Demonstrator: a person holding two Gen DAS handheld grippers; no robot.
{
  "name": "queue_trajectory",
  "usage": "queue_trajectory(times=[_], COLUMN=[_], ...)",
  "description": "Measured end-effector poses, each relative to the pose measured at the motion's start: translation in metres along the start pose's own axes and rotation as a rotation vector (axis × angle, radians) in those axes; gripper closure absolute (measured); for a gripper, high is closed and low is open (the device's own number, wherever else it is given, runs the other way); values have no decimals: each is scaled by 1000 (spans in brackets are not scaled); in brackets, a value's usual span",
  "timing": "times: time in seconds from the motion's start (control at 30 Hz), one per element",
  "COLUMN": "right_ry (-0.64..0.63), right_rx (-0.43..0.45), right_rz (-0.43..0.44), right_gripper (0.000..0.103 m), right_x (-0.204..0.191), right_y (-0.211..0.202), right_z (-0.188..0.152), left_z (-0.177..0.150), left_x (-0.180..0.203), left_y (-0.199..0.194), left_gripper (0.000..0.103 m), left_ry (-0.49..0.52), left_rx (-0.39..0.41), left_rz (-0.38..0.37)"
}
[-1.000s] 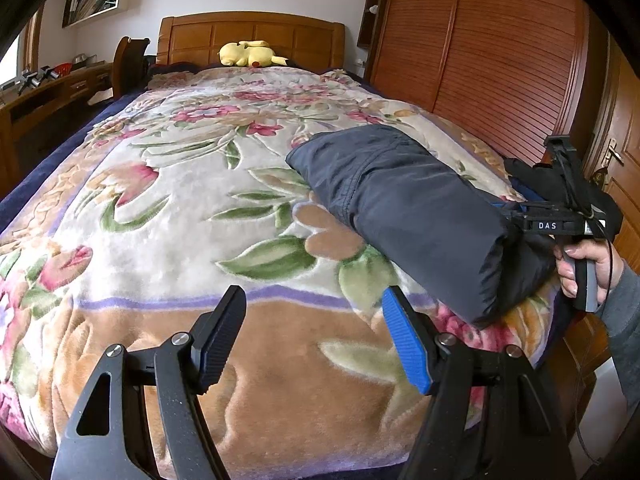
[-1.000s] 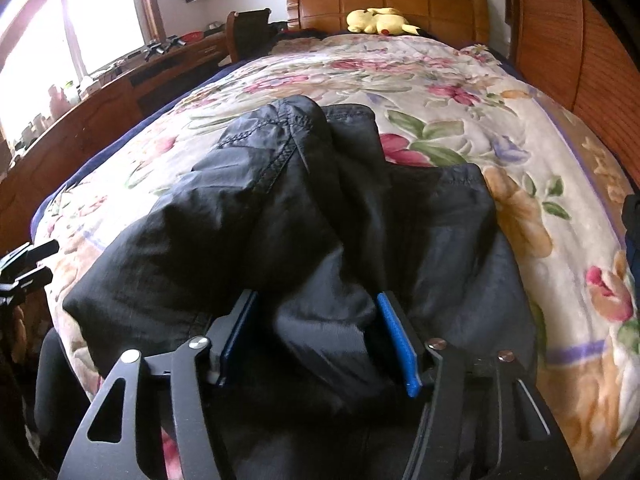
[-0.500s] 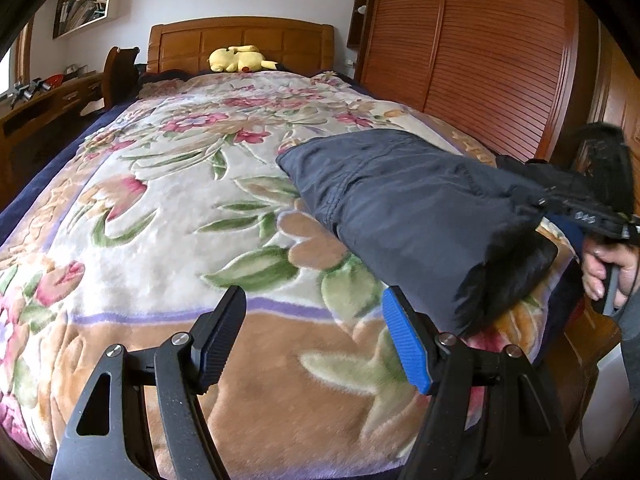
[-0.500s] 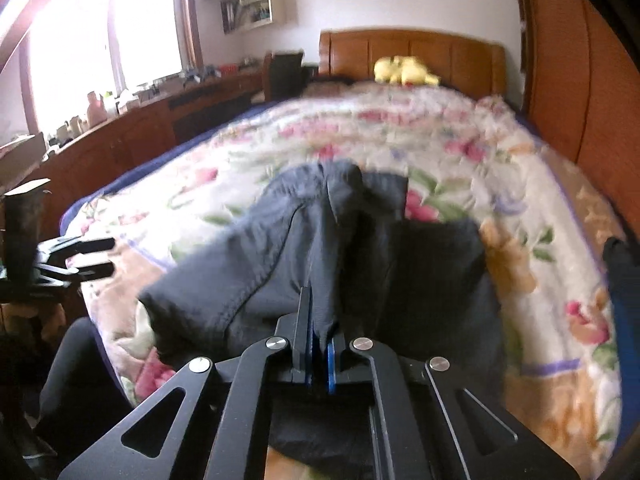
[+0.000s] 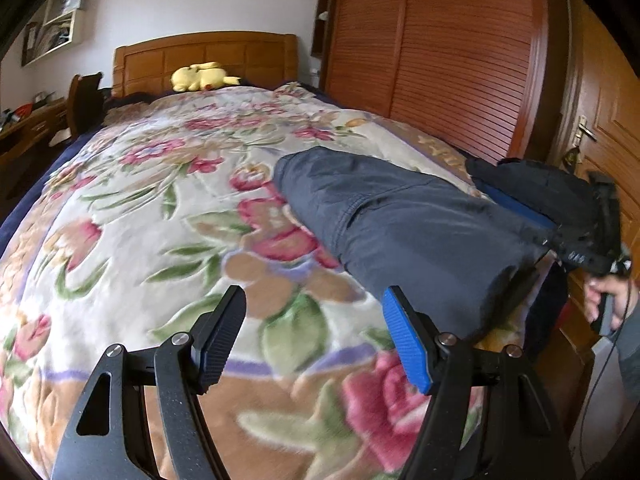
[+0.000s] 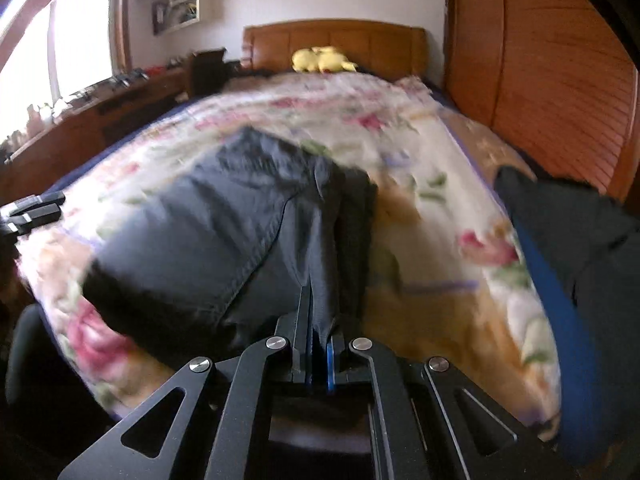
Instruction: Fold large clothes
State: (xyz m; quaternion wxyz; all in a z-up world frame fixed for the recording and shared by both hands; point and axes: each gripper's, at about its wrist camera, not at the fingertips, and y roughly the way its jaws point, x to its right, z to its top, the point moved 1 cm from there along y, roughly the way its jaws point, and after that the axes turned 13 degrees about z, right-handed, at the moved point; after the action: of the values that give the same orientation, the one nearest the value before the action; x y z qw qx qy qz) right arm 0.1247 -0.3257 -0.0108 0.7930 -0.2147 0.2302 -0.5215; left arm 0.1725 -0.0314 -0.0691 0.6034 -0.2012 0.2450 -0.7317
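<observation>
My right gripper has its blue pads pinched flat on a ridge of the dark navy padded garment, gathered there, I judge, so the cloth can be drawn toward the bed's near edge without slipping. The garment lies bundled along the right side of the floral plush blanket, its near end hanging toward the edge. My left gripper hovers with its fingers spread wide and nothing between them, just beside the bundle's near end, likely waiting to take a second corner. Another dark garment with a blue band sits apart, further right.
</observation>
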Motion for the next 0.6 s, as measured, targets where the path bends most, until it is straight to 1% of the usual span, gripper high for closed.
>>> queue_trajectory(times=[0.1, 0.17, 0.23, 0.27, 0.3, 0.33, 0.37, 0.4, 0.5, 0.57, 0.6], right_ry=[71, 66, 72, 75, 74, 69, 62, 47, -20, -58, -76], right_rx=[-7, 7, 15, 18, 20, 24, 30, 40, 63, 78, 79], right_rz=[50, 41, 24, 13, 5, -9, -21, -23, -15, 12, 40], right_gripper=[99, 97, 86, 83, 78, 69, 66, 64, 62, 62, 62], right_x=[8, 4, 7, 5, 2, 0, -4, -8, -33, -48, -59], right_y=[8, 5, 1, -3, -2, -5, -5, -8, -9, -6, -2], right_z=[-6, -1, 6, 8, 13, 17, 22, 26, 38, 42, 46], left_z=[2, 2, 1, 1, 0, 0, -1, 0, -1, -3, -4], left_x=[11, 16, 20, 21, 21, 22, 23, 23, 23, 23, 23], left_y=[6, 8, 8, 8, 8, 7, 6, 7, 6, 6, 6], left_gripper=[31, 31, 31, 31, 31, 31, 31, 31, 31, 31, 31], left_ry=[17, 30, 34, 33, 32, 31, 31, 32, 30, 29, 29], left_rx=[-11, -16, -18, -19, -20, -21, -21, -21, -25, -27, -28], left_rz=[-16, -21, -23, -23, -24, -24, -23, -22, -20, -15, -14])
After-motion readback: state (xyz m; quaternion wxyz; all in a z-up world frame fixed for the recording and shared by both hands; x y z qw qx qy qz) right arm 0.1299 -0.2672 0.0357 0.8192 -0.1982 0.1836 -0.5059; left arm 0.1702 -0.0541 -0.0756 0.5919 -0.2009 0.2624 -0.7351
